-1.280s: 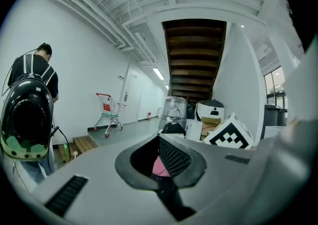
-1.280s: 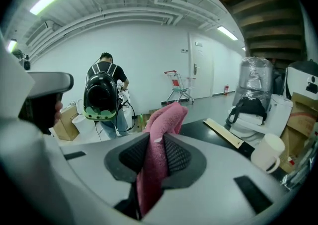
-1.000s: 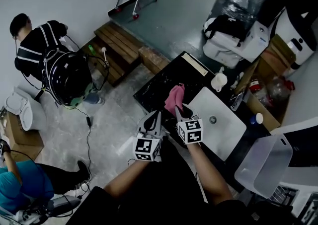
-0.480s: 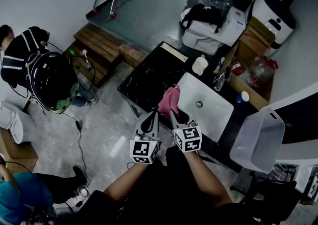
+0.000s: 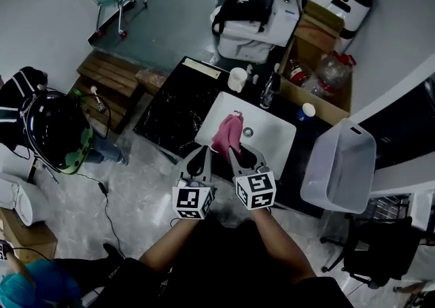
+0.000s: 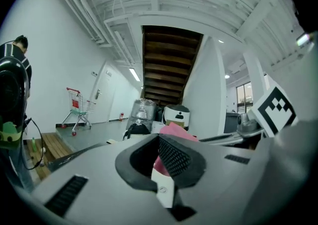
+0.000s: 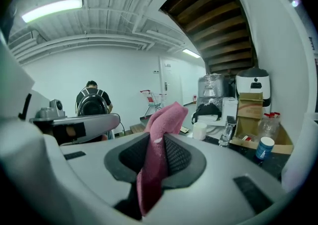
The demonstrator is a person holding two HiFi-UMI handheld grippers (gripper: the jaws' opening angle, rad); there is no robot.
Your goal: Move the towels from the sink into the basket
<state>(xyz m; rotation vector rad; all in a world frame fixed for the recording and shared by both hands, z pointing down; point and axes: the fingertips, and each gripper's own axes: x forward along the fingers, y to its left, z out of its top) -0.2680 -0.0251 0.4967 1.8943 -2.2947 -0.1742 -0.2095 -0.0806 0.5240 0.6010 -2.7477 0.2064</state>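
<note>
Right gripper (image 7: 155,155) is clamped on the pink towel (image 7: 164,119), pinched mid-fold so the loose ends flop above and below the pads. It's lifted clear over the near edge of the sink (image 5: 275,140), likely ready to carry. Left gripper (image 6: 159,162) rides just beside it, jaws together and apparently empty. The basket (image 5: 340,167) waits well off to the right.
</note>
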